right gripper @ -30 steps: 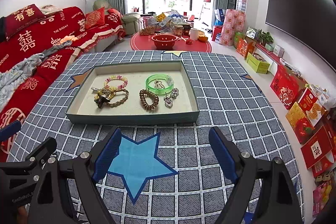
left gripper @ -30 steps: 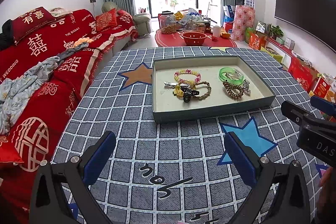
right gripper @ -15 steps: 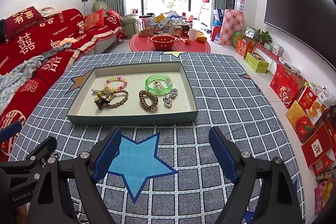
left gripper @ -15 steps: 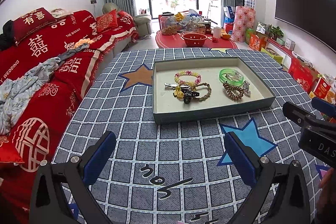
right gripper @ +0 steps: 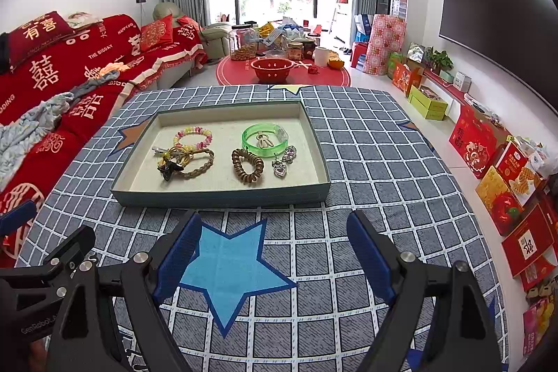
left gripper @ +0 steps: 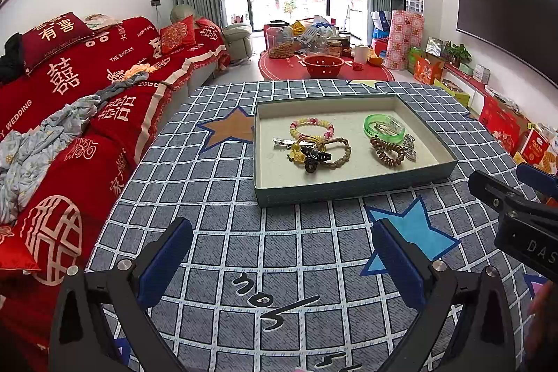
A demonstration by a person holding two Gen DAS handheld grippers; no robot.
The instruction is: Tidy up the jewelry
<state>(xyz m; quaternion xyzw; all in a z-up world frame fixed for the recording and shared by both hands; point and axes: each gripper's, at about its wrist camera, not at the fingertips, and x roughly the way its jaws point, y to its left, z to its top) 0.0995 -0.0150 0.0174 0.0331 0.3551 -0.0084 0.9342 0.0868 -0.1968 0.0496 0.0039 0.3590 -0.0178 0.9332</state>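
Observation:
A shallow grey-green tray [right gripper: 223, 196] [left gripper: 352, 189] sits on the checked tablecloth. Inside lie a green bangle [right gripper: 265, 139] [left gripper: 383, 127], a pastel bead bracelet [right gripper: 193, 134] [left gripper: 311, 126], a brown coil hair tie [right gripper: 247, 165] [left gripper: 387, 151], a braided tan loop [right gripper: 200, 165], a tangle of dark and yellow hair clips [right gripper: 171, 161] [left gripper: 308, 154] and silver heart charms [right gripper: 283, 162]. My left gripper [left gripper: 282, 253] hangs open over the cloth in front of the tray. My right gripper [right gripper: 273, 248] is open too, over the blue star [right gripper: 226, 271], nothing between its fingers.
A red sofa [left gripper: 69, 114] runs along the table's left side. Gift boxes [right gripper: 505, 183] line the floor on the right. A red mat with a red bowl [right gripper: 272, 69] and jars lies beyond the table. The right tool's body [left gripper: 516, 215] shows beside my left gripper.

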